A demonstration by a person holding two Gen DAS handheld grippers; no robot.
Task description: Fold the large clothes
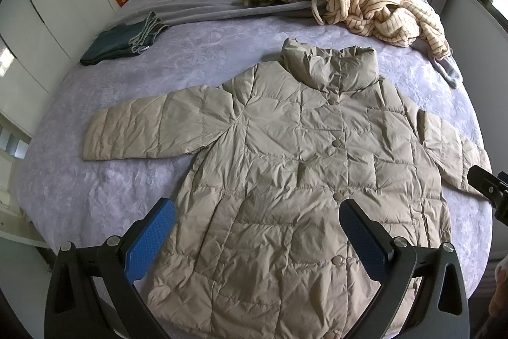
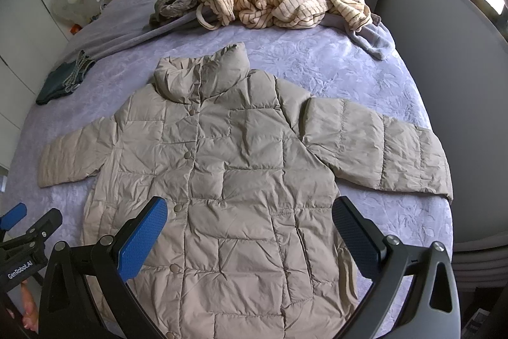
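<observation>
Jacket [image 1: 285,167] flat on bed [image 1: 197,43]; left gripper [image 1: 257,231] and right gripper [image 2: 249,227] wide, empty, above hem: grasp sleeve cuffs first.

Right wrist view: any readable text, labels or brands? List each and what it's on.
"GenRobot.AI": white print on the black body of the left gripper, lower left of the right wrist view.
Fan beside the bed: mark at its hub, too small to read.
Puffer jacket: no visible text.

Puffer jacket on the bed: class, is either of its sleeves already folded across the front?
No. The puffer jacket lies flat, buttoned, with both sleeves spread out sideways on the bed.
</observation>
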